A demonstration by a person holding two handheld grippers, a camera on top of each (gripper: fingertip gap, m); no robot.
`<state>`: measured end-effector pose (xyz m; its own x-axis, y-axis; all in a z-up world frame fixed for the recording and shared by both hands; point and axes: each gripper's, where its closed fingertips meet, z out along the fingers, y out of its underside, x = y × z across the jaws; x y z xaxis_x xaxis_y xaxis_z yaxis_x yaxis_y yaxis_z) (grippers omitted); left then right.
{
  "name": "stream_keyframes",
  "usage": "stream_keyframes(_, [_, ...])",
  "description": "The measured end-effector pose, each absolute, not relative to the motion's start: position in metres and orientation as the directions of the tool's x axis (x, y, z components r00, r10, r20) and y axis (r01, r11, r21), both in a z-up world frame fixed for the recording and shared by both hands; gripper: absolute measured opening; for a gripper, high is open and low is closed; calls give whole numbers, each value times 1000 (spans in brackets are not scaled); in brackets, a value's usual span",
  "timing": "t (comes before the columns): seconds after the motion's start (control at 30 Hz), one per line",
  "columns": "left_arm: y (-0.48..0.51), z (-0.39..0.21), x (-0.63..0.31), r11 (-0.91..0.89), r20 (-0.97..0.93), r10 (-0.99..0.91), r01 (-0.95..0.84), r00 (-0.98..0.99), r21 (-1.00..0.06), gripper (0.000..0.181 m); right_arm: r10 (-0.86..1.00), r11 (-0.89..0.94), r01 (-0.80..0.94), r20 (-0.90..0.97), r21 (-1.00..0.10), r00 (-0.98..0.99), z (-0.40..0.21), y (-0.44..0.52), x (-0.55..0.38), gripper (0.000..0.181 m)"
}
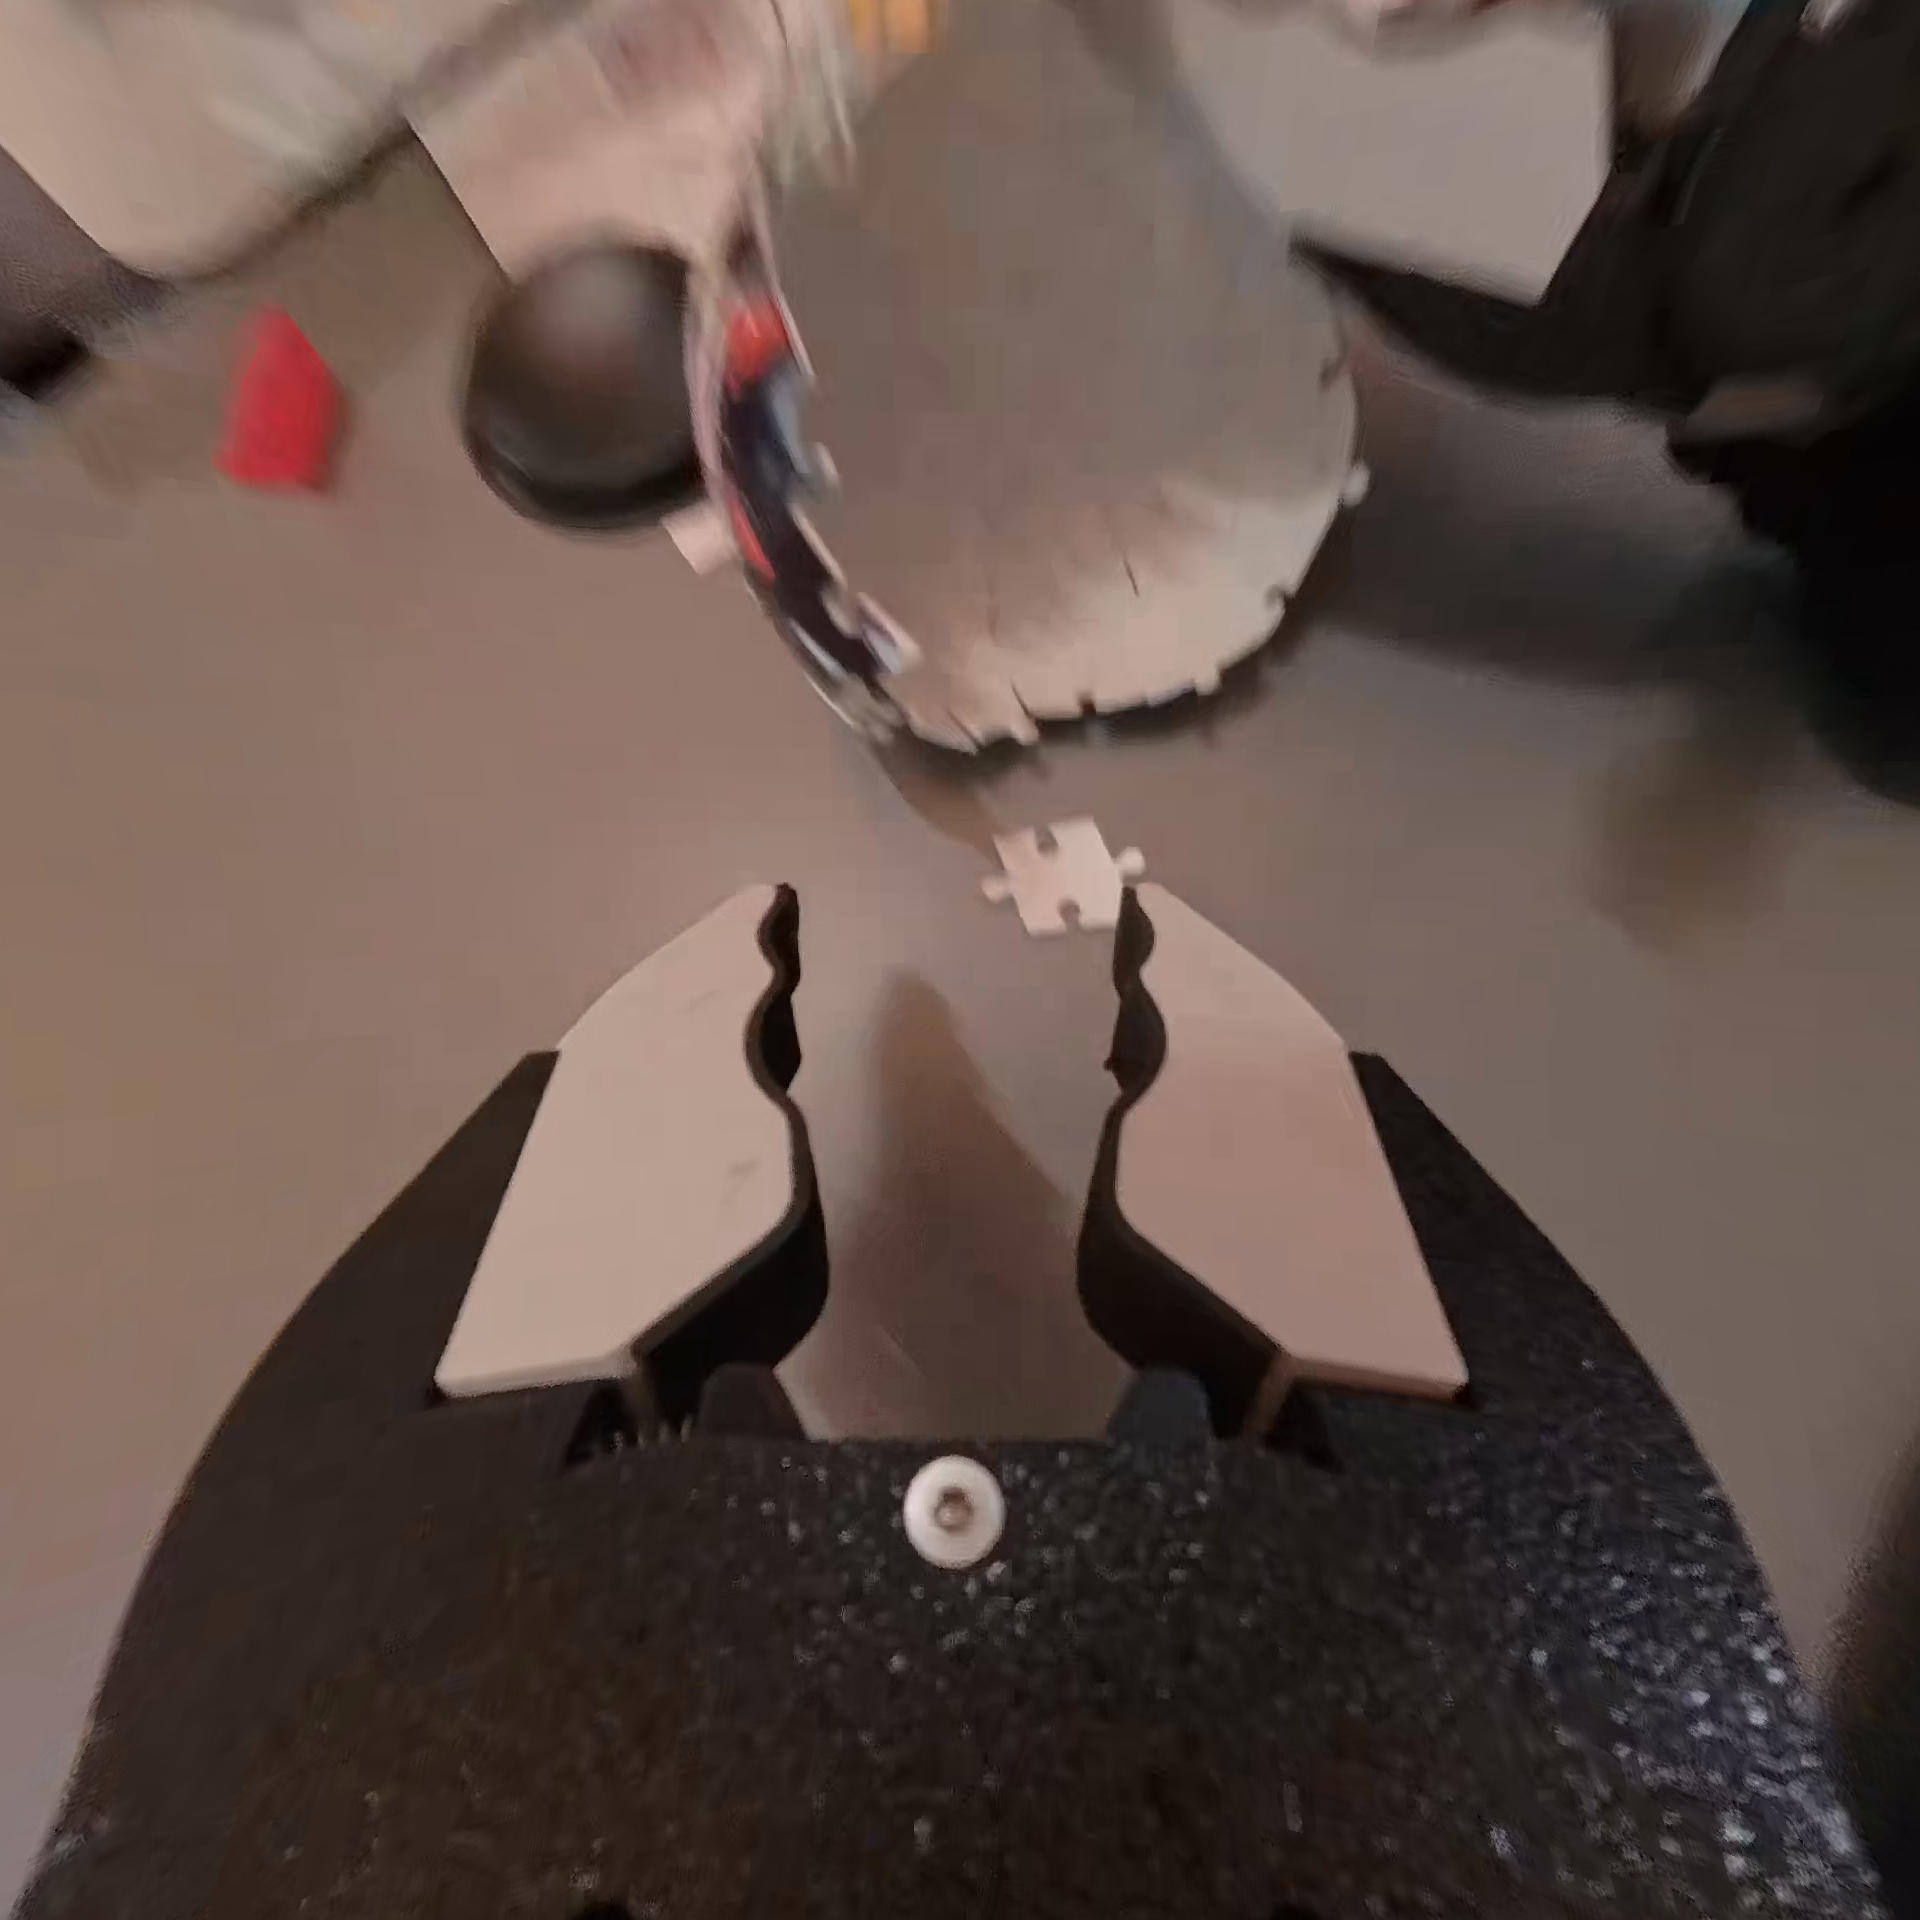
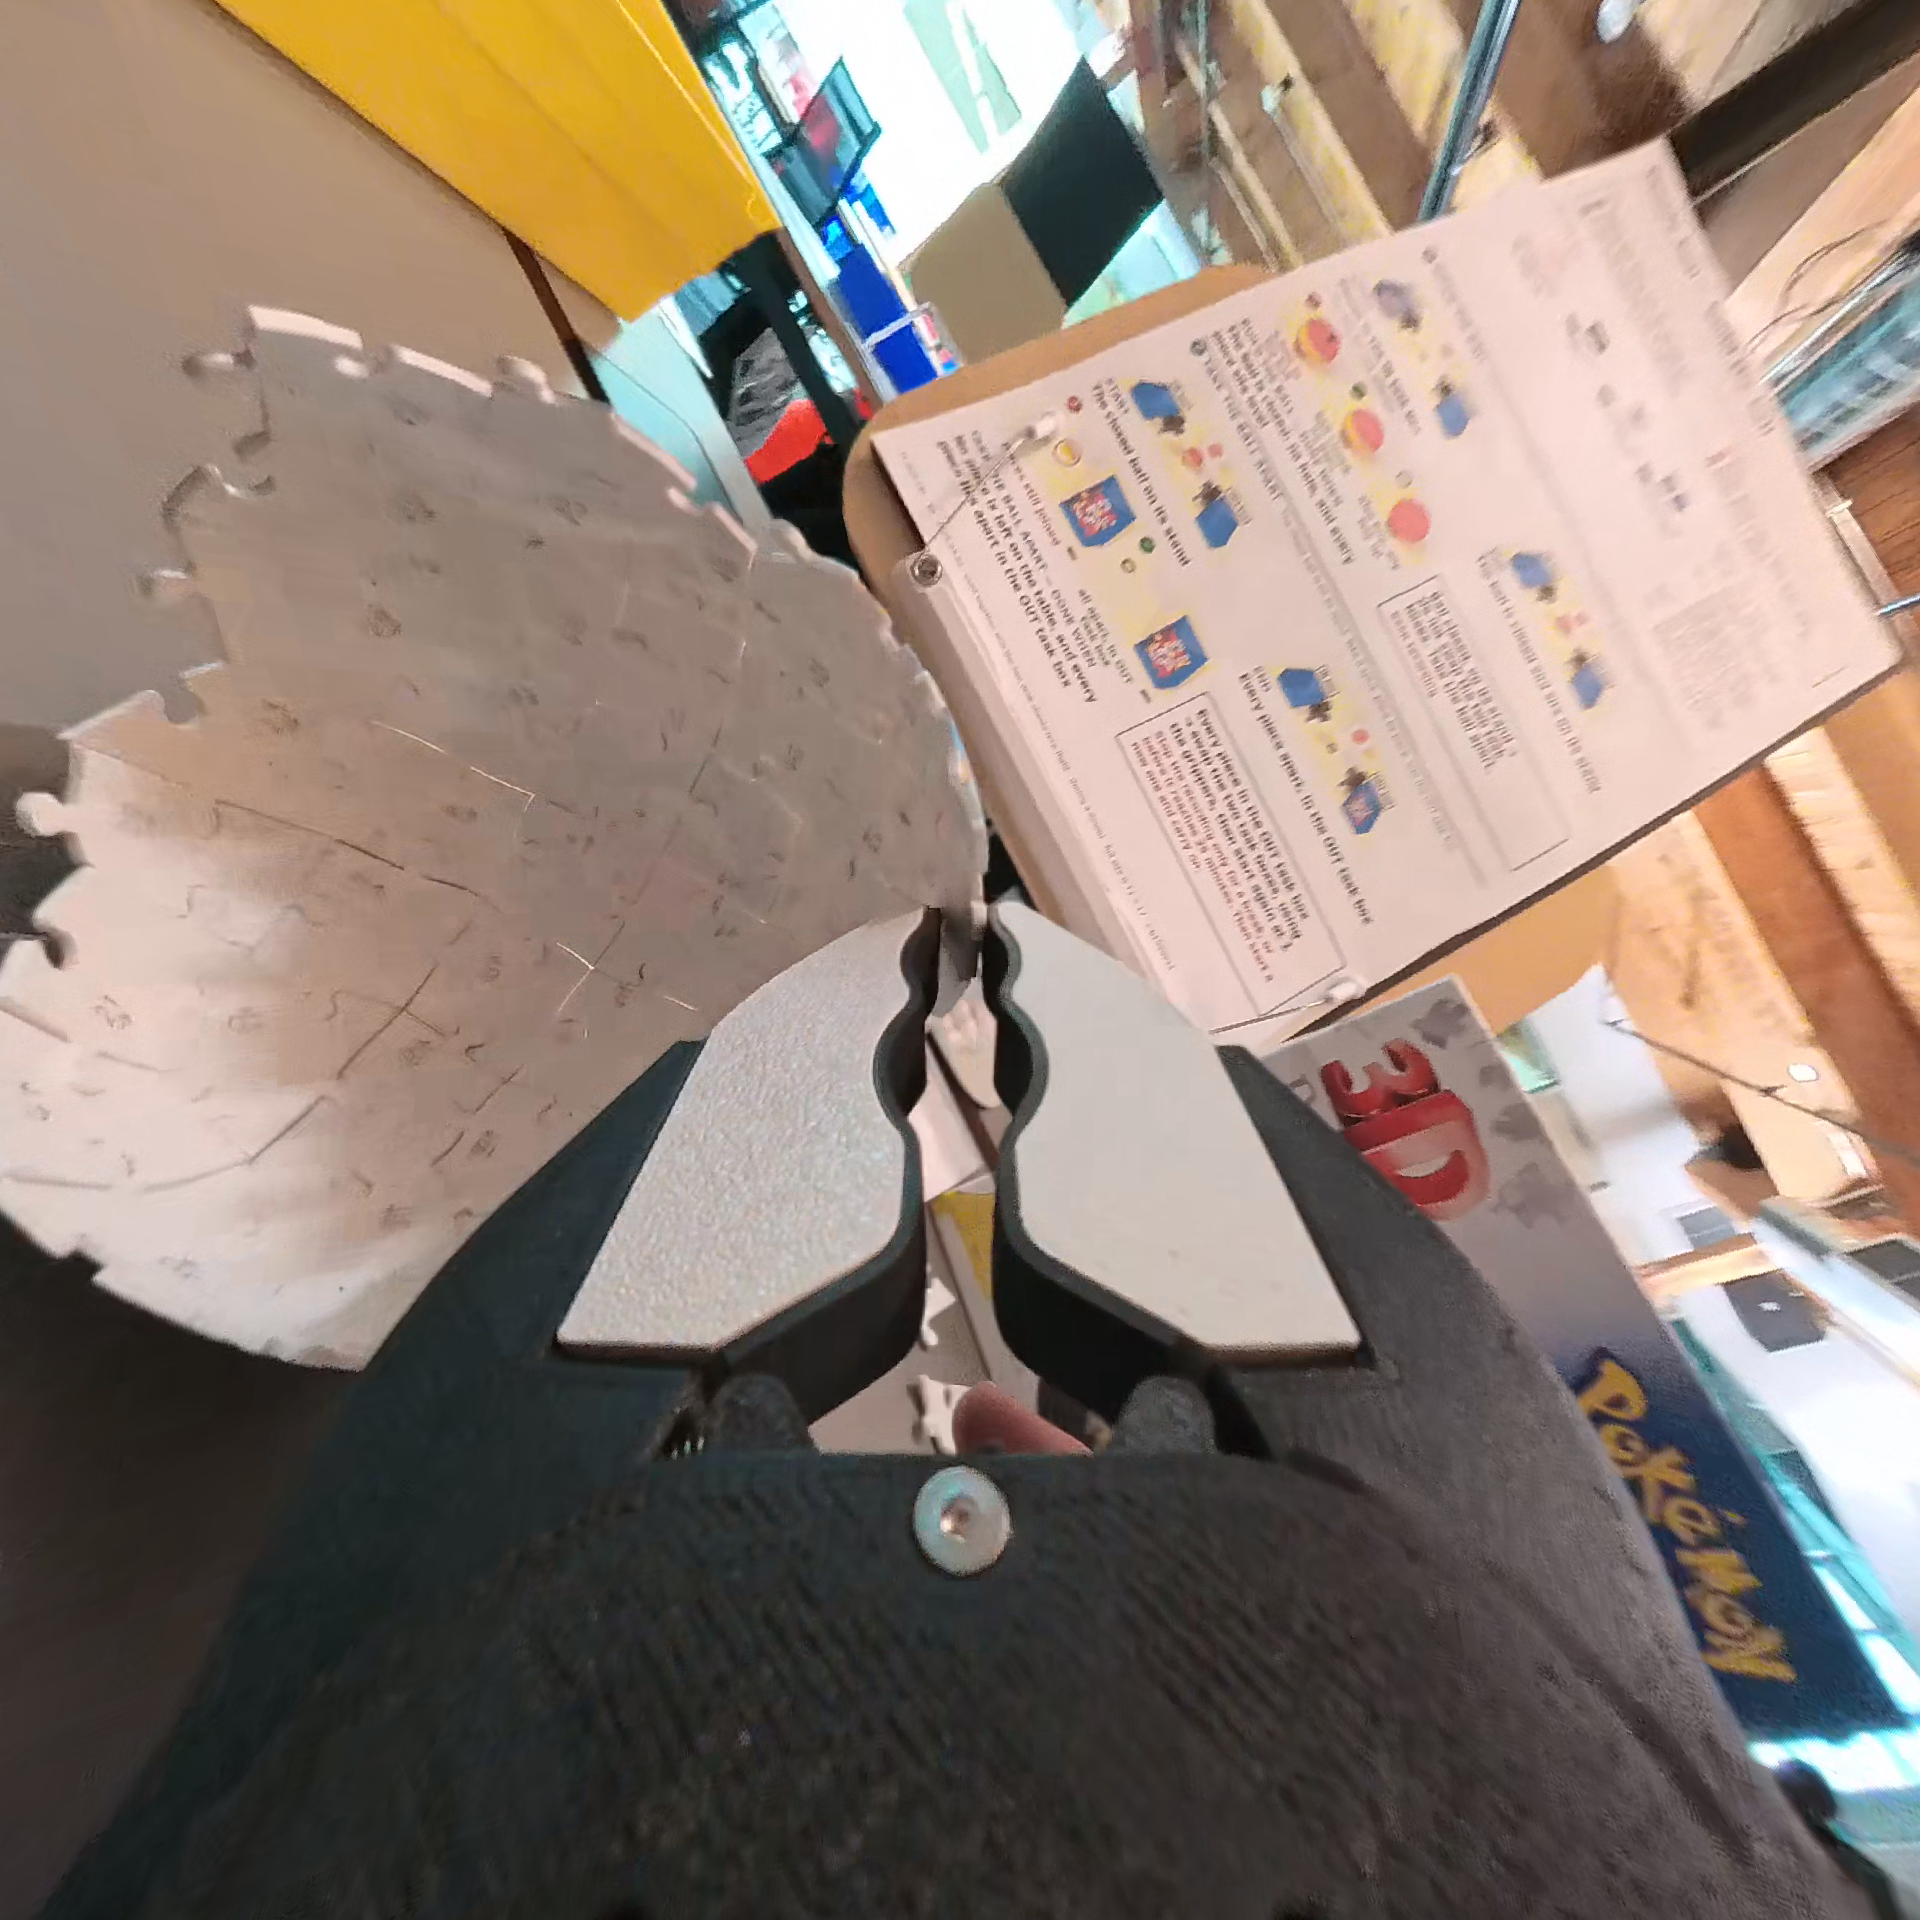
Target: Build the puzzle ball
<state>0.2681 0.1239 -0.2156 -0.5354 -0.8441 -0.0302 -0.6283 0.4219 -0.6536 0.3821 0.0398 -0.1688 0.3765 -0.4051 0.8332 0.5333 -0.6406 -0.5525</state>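
Observation:
A partly built puzzle ball shell [image 1: 1060, 499] is held up above the grey table, its pale inner side facing me and its printed outer side on the left rim. It fills the left of the right wrist view [image 2: 436, 831]. My right gripper [image 2: 958, 940] is shut on the shell's rim. The right gripper also shows as a dark blurred shape at the right of the left wrist view [image 1: 1766, 343]. A single loose pale puzzle piece [image 1: 1062, 875] lies on the table just ahead of my left gripper [image 1: 956, 904], which is open and empty, its right fingertip [image 1: 1132, 914] beside the piece.
A black dome-shaped stand [image 1: 582, 395] and a red object [image 1: 281, 405] sit on the table to the left. A clipboard with an instruction sheet [image 2: 1403, 623] and the puzzle box [image 2: 1621, 1351] stand behind. A person's fingertip [image 2: 997, 1423] shows below the right gripper. My right tips are about 15 centimetres from the single loose pale puzzle piece [image 1: 1062, 875], my left tips only 6 centimetres.

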Motion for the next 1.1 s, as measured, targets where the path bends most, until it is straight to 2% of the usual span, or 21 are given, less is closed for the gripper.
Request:
stream_keyframes(0.1, [115, -256, 251, 424, 18, -845, -691, -534, -585, 54, -402, -657, 558, 862, -507, 310, -166, 37, 374, 7])
stream_keyframes(0.4, [96, -277, 266, 369, 46, -870, -709, -492, -601, 49, -377, -683, 590, 900, -430, 219, -161, 40, 362, 6])
stream_keyframes(0.57, [98, -278, 267, 378, 6, -878, -700, -479, -606, 37, -385, -689, 588, 901, -423, 198, -160, 40, 353, 5])
stream_keyframes(0.77, [95, -277, 258, 405, -2, -857, -671, -515, -621, 36, -402, -677, 597, 896, -430, 190, -158, 41, 340, 3])
stream_keyframes(0.93, [94, -275, 250, 488, -82, -813, -599, -576, -635, 36, -413, -662, 608, 890, -440, 194, -157, 43, 333, 3])
stream_keyframes(1.1, [85, -272, 249, 465, -67, -813, -576, -578, -673, 36, -422, -645, 617, 883, -451, 205, -157, 44, 331, 4])
